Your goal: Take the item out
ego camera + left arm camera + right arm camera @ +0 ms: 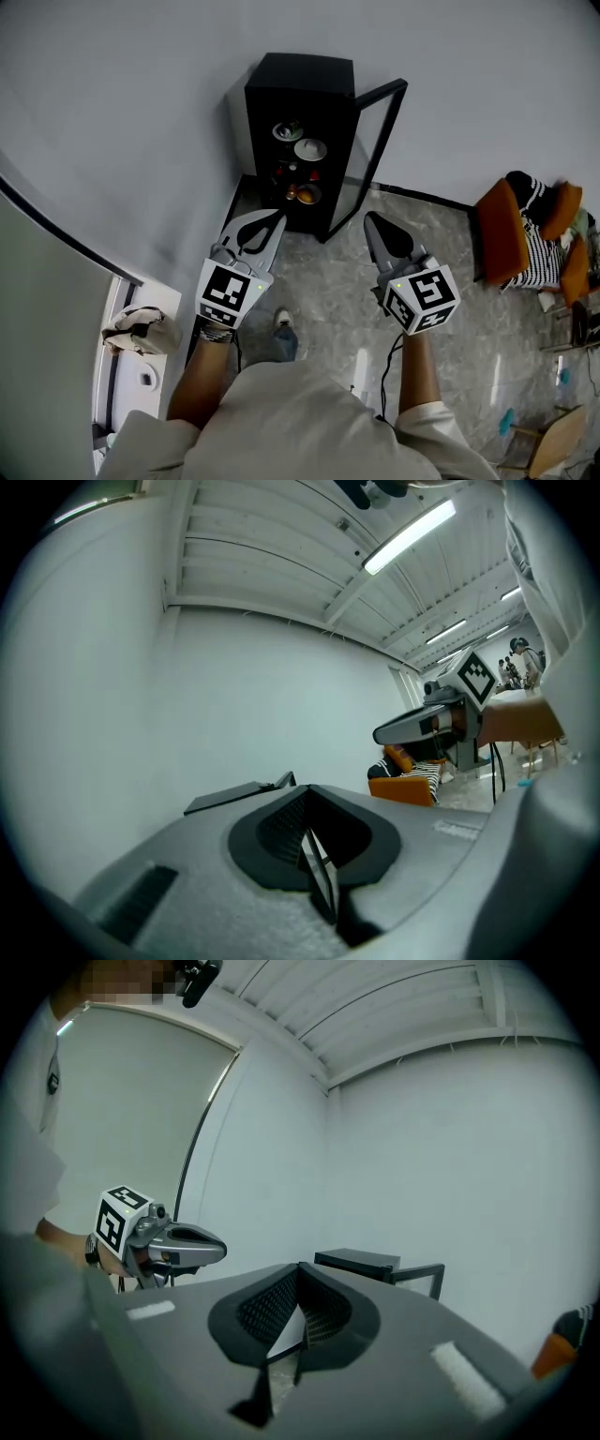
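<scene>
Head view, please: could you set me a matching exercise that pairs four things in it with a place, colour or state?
Things:
1. cabinet door
2. right tongs
3. chair
4. bowl

Place, colour or state:
a. orange
b. on a shelf inside the black cabinet
c. swung open
d. shut, with nothing held

Pairs: 1-c, 2-d, 3-a, 4-b.

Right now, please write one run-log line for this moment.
left gripper: shut, empty | right gripper: shut, empty | cabinet: door open, items inside
</scene>
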